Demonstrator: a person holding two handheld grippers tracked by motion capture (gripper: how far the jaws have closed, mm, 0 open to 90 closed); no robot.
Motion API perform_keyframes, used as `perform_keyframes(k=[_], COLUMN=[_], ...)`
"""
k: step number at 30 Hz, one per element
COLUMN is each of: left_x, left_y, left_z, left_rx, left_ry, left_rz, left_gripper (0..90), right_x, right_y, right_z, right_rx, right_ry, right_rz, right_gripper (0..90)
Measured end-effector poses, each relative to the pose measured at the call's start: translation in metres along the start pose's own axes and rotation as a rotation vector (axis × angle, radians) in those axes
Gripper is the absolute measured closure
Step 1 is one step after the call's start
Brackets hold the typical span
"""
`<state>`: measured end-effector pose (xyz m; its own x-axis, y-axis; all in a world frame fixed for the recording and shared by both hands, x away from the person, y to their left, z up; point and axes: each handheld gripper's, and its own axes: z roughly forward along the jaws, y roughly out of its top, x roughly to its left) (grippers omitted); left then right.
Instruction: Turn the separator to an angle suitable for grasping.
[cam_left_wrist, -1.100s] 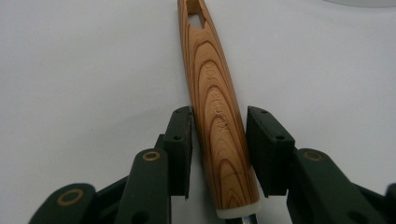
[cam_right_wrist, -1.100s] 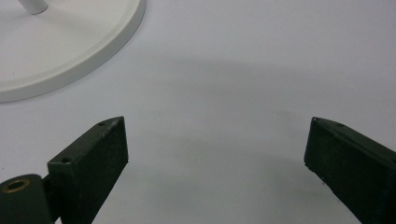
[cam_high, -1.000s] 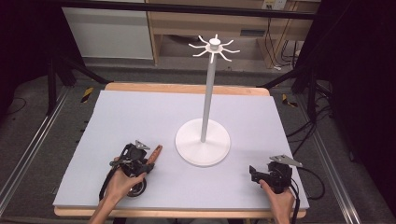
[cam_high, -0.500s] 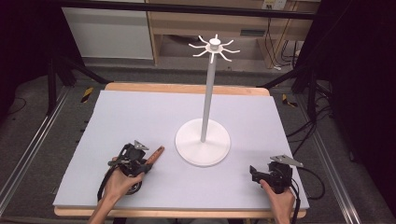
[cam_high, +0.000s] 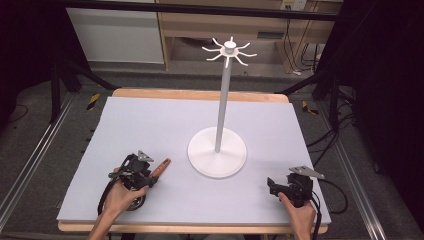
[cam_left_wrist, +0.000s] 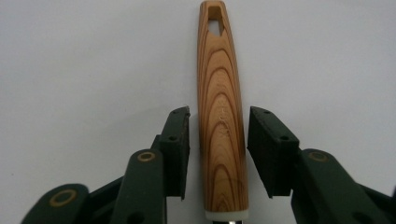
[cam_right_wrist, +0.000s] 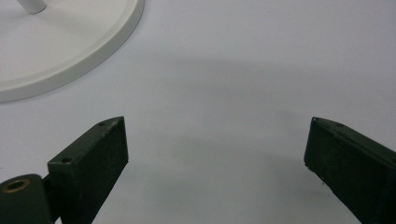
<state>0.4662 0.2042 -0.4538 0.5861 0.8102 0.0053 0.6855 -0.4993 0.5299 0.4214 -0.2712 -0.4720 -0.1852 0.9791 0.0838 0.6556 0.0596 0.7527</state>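
A tool with a striped wooden handle (cam_high: 161, 166) lies flat on the grey mat, pointing toward the white stand. In the left gripper view the handle (cam_left_wrist: 220, 107) runs straight up between my jaws, with a hanging hole at its far end. My left gripper (cam_high: 150, 176) (cam_left_wrist: 218, 123) is open and straddles the handle, a small gap showing on each side. My right gripper (cam_high: 272, 184) (cam_right_wrist: 215, 140) rests low over the mat at the front right, open wide with nothing between its pads.
A white hook stand has a round base (cam_high: 217, 159) (cam_right_wrist: 70, 42) at mid-table, a tall pole (cam_high: 223, 100) and a ring of hooks (cam_high: 229, 50) on top. The grey mat (cam_high: 150, 125) covers the wooden table. Shelves and cables lie beyond the far edge.
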Motion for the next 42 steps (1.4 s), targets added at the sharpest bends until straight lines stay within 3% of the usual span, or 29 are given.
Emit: perform_keyframes(k=[4,6,10,18,20,24,42], left_x=[0.0,-0.001,-0.002,-0.001,0.002,0.003,0.0], left_y=[0.008,0.015,0.024,0.033,0.034,0.036,0.038], left_z=[-0.002,-0.001,0.004,0.013,0.017,0.018,0.022], left_rx=[-0.005,0.011,0.036,0.061,0.081,0.092,0.121], left_ry=[0.005,0.008,0.011,0.013,-0.009,-0.015,0.002], left_rz=[0.022,0.052,0.073,0.076,0.07,0.071,0.067], left_gripper=[55.2,54.4,55.4,60.1,61.5,64.5,63.6], right_x=[0.0,-0.001,-0.001,-0.001,-0.001,-0.002,0.0], right_y=[0.0,0.0,0.0,0.0,0.001,0.001,0.001], right_z=[0.0,0.0,0.0,0.001,0.001,0.001,0.002], right_rx=[-0.001,0.0,0.002,0.005,0.006,0.008,0.014], right_ry=[0.002,0.004,0.004,0.005,0.005,0.007,0.012], right_rz=[0.001,0.0,-0.005,-0.003,0.0,-0.003,-0.006], right_gripper=[6.7,6.7,6.7,6.7,6.7,6.7,6.6])
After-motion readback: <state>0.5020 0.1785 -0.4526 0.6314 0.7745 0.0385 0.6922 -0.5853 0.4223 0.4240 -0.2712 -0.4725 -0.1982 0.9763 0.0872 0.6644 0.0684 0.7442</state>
